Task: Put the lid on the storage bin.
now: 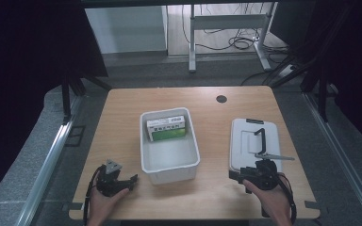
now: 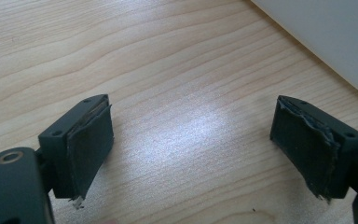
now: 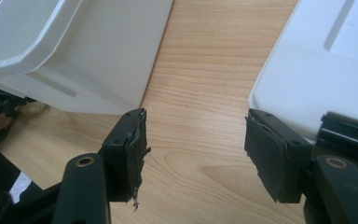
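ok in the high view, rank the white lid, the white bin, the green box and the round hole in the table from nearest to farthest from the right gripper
From the right gripper:
1. White lid, just ahead of it on the right side of the table.
2. White bin, to its left at the table's middle.
3. Green box, inside the bin at its far end.
4. Round hole, near the table's far edge.

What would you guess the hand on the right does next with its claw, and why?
Probably it eases the right claw forward onto the near edge of the white lid. The lid lies flat beside the open white bin holding a green box; both claws are open and empty, and the right one already sits at the lid's edge.
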Available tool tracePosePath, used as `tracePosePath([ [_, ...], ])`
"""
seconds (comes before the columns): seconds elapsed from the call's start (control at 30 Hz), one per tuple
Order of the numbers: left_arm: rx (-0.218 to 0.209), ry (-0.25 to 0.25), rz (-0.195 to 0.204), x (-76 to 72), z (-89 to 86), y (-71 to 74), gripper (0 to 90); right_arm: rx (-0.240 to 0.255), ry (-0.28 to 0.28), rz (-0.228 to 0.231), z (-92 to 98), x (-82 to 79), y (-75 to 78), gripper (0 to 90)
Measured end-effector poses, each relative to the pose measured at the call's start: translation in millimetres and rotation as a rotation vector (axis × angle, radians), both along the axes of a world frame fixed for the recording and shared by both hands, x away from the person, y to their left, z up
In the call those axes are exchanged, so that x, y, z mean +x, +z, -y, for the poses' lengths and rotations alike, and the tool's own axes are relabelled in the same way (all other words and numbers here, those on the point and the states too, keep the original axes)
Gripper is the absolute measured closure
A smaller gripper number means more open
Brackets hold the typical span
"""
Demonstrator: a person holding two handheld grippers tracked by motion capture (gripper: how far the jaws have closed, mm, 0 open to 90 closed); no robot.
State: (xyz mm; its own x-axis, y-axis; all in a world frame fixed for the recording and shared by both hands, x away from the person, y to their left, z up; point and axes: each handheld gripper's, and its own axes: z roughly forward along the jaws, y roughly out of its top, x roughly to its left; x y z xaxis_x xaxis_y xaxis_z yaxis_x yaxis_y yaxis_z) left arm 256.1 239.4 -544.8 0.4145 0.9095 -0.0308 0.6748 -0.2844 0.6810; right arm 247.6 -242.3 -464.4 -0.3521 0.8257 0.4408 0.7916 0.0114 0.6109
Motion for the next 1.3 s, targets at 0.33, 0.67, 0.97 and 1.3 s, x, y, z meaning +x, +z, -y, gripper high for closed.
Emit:
tracePosePath([
  [0.33,0.001,0.0,0.0,0.0,-0.1,0.0,13.1,0.009,-0.028,0.005,15.8,6.4,12.4,41.7],
  [0.67,0.0,0.001,0.0,-0.2,0.0,0.0,13.1,0.002,-0.022,-0.007,16.6,19.0,25.0,41.9],
  [0.97,0.0,0.0,0.0,-0.1,0.0,0.0,13.1,-0.014,-0.04,-0.011,24.8,32.4,41.8,41.9],
  [1.3,0.0,0.001,0.0,-0.1,0.1,0.0,13.1,-0.038,-0.064,-0.032,33.9,47.8,47.9,41.9],
])
